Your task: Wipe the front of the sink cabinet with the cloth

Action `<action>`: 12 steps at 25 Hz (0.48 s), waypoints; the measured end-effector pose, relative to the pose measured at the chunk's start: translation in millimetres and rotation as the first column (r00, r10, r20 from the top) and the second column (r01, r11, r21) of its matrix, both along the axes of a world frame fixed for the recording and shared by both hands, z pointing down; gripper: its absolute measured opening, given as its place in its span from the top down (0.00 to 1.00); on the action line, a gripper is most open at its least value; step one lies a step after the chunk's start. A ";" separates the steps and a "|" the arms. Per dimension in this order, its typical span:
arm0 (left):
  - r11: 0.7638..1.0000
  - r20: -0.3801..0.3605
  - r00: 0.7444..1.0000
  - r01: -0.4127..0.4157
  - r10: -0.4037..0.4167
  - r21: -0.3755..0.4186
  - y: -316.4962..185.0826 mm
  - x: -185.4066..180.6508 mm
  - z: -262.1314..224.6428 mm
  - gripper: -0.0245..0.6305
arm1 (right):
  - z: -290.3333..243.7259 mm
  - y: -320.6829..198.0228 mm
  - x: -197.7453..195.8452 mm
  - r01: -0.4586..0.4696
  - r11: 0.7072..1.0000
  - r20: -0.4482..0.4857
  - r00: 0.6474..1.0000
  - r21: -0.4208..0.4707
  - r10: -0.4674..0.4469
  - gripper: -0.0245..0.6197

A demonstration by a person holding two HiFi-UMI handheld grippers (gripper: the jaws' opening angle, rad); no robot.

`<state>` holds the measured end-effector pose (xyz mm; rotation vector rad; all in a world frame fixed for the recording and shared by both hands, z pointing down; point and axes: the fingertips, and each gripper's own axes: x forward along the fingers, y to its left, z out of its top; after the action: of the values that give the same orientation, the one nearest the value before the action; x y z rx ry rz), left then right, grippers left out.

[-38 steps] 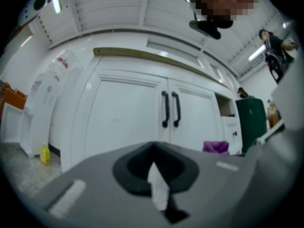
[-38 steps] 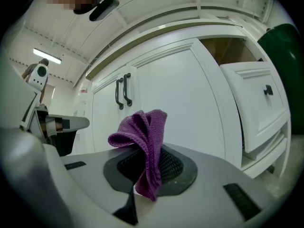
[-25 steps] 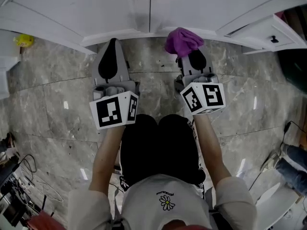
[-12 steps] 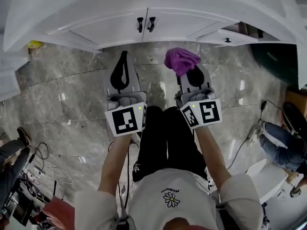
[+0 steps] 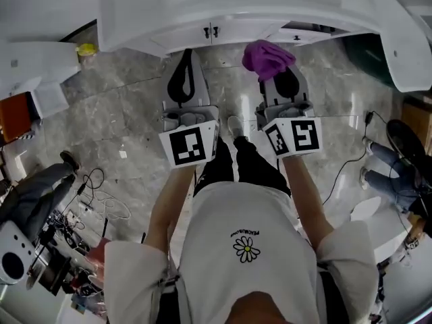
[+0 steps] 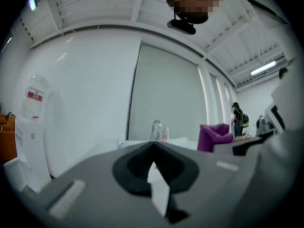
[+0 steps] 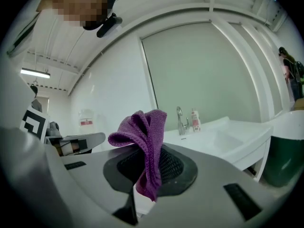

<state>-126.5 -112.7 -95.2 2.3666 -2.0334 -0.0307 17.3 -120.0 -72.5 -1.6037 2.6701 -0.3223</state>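
The white sink cabinet (image 5: 233, 27) stands at the top of the head view, its two door handles close together. Both grippers are held side by side above the marble floor, short of the cabinet front. My right gripper (image 5: 273, 71) is shut on the purple cloth (image 5: 266, 56), which bunches up over its tip. In the right gripper view the cloth (image 7: 145, 144) hangs between the jaws, with the sink basin (image 7: 223, 139) and faucet (image 7: 180, 120) beyond. My left gripper (image 5: 186, 54) is shut and holds nothing; its jaws meet at the tip (image 6: 153, 150).
A dark green bin (image 5: 368, 56) stands right of the cabinet and a yellow object (image 5: 86, 49) to its left. Cables (image 5: 101, 201) and a person's legs (image 5: 40, 187) lie at left. Another person's legs (image 5: 388, 164) are at right. A white bottle (image 7: 194, 119) sits by the faucet.
The head view has risen and the cabinet looks smaller and farther. Both grippers have lifted away from the cabinet's base. The cloth stays in the right gripper.
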 end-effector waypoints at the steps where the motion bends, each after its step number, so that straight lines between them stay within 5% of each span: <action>1: 1.000 -0.011 1.000 -0.001 0.001 0.007 8.9 2.0 -15.8 0.96 | -15.8 10.3 -0.1 0.004 1.000 0.000 1.000 0.015 -0.004 0.88; 12: 0.994 0.040 0.996 -0.077 0.074 0.079 62.3 13.7 -63.0 0.96 | -52.0 75.6 5.4 -0.010 0.997 -0.053 0.998 0.080 0.014 0.88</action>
<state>-112.8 -50.4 -158.2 2.5088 -1.9929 -0.0700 22.8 -44.4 -124.4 -1.6279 2.6741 -0.1724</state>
